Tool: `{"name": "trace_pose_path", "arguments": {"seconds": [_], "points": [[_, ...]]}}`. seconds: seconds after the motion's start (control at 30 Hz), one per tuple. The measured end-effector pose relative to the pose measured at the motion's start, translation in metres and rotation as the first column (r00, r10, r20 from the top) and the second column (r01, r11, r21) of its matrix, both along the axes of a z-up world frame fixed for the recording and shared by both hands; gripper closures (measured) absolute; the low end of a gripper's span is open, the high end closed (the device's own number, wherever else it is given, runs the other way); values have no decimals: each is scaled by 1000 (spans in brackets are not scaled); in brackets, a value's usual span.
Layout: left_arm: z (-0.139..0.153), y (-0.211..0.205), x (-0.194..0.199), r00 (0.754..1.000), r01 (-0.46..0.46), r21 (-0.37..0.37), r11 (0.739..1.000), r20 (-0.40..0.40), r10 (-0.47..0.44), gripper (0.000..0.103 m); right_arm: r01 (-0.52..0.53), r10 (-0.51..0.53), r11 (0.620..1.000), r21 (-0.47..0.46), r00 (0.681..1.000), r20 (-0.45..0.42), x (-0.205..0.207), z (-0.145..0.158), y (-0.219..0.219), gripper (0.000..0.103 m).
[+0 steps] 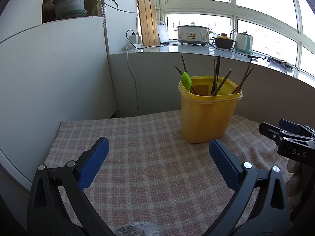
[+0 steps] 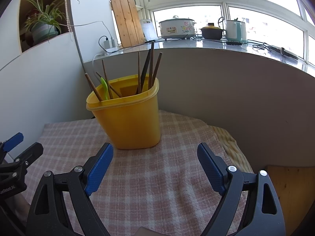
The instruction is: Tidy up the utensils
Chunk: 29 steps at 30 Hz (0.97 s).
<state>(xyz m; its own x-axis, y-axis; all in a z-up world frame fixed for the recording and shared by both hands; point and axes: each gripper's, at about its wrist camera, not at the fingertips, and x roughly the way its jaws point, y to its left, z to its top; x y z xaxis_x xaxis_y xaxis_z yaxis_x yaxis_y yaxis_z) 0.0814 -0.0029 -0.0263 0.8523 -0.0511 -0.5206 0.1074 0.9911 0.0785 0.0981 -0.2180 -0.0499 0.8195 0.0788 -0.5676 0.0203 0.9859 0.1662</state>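
Note:
A yellow plastic container (image 1: 208,116) stands on the pink checked cloth (image 1: 149,157). It holds several brown chopsticks (image 1: 217,76) and a green spoon (image 1: 186,81). My left gripper (image 1: 158,147) is open and empty, low over the cloth in front of the container. My right gripper (image 2: 155,151) is open and empty, just in front of the same container (image 2: 128,118). The chopsticks (image 2: 150,66) and green spoon (image 2: 104,87) stand upright in it. The right gripper shows at the right edge of the left wrist view (image 1: 285,137).
A grey wall and a window ledge (image 1: 196,49) stand behind the cloth, with a cooker (image 1: 193,34), a pot and a kettle on the ledge. A white cabinet (image 1: 49,68) with a plant stands at the left. A wooden surface (image 2: 291,186) lies right of the cloth.

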Motion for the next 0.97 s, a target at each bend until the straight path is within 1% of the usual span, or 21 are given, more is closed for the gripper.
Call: {"name": "trace_pose_path", "arguments": {"seconds": [0.47, 0.97], "points": [[0, 1, -1, 1000, -6, 1, 1000, 0, 6, 0, 5, -5, 1000, 13, 1000, -13, -1, -3, -1, 16], [0, 0, -7, 999, -36, -4, 999, 2, 36, 0, 10, -9, 1000, 16, 1000, -25, -1, -6, -2, 16]]}}
